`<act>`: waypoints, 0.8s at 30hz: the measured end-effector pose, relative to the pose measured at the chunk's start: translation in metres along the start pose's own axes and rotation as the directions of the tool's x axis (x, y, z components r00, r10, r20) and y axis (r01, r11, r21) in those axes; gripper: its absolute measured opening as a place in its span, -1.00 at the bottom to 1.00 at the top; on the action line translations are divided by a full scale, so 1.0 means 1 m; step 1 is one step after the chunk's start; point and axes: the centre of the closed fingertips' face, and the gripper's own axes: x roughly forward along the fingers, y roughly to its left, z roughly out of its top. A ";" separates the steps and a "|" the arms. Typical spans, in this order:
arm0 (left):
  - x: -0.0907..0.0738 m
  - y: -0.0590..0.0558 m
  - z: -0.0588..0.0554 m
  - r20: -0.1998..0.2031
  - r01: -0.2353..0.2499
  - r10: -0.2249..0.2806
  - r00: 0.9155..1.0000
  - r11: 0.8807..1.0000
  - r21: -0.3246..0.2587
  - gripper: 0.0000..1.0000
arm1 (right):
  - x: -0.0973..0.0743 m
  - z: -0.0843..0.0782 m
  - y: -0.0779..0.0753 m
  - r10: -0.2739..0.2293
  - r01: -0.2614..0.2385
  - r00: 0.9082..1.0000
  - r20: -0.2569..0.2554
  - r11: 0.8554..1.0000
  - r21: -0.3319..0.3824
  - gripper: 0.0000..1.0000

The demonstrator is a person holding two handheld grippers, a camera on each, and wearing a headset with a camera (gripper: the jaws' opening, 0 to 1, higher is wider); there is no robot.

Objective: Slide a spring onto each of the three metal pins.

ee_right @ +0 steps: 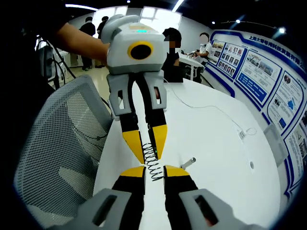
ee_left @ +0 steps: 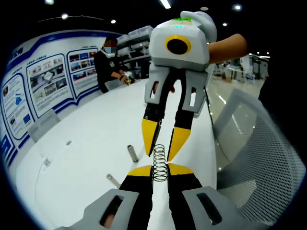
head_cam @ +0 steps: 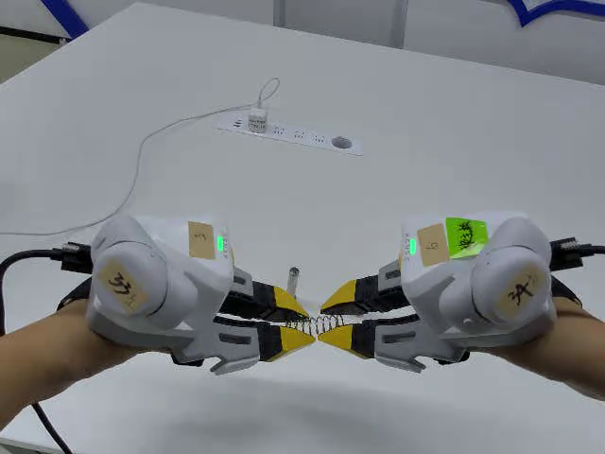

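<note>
Left gripper [ee_left: 159, 171] is pinched shut on one end of the spring [head_cam: 319, 327], and the right gripper [ee_right: 154, 172] is pinched on the other end. They point nose to nose, so the spring hangs stretched between the two sets of yellow tips, off the table [head_cam: 397, 189] and just in front of the person.

My guess on why two hands: it's a tiny, floppy thing, and holding both ends keeps it straight and lets one side re-grip without dropping it. (Could also be a handover from one side to the other, can't tell which.)

Just behind the tips, a metal pin [head_cam: 293, 279] stands upright on the table, bare, no spring on it. In the left gripper view there's a second pin [ee_left: 112, 180] nearby that looks to be lying flat. I can't make out a third one.

So the task looks like it's at the very start. Next bit probably needs one end let go, so the open coil can line up over the upright pin. Further back a power strip [head_cam: 288, 134] sits well out of the way.
</note>
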 end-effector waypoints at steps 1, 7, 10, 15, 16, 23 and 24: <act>0.000 0.001 0.001 0.003 -0.003 0.003 1.000 1.000 -0.002 -0.80 | 0.000 -0.002 0.000 -0.003 0.003 1.000 -0.008 1.000 0.001 -0.65; -0.002 -0.001 0.005 0.014 0.012 -0.012 1.000 1.000 0.008 -0.80 | -0.002 -0.013 -0.001 -0.011 0.011 1.000 -0.016 0.999 0.031 -0.65; -0.002 -0.004 0.006 0.019 0.022 -0.022 1.000 1.000 0.020 -0.80 | -0.003 -0.008 -0.001 0.004 -0.005 1.000 0.015 0.999 0.052 -0.75; -0.003 -0.005 0.006 0.017 0.022 -0.023 1.000 0.999 0.032 -0.80 | -0.006 -0.004 0.001 0.025 -0.030 0.999 0.048 0.994 0.101 -0.78; -0.003 -0.004 0.006 0.016 0.021 -0.021 1.000 0.999 0.031 -0.80 | -0.007 -0.002 0.001 0.028 -0.034 0.998 0.059 0.993 0.113 -0.78; -0.003 -0.004 0.004 0.005 0.016 -0.016 1.000 0.999 0.039 -0.80 | -0.012 0.008 0.004 0.042 -0.055 0.994 0.105 0.991 0.123 -0.78; -0.003 -0.004 0.003 0.003 0.015 -0.015 1.000 0.999 0.041 -0.80 | -0.013 0.011 0.004 0.047 -0.062 0.992 0.119 0.990 0.125 -0.78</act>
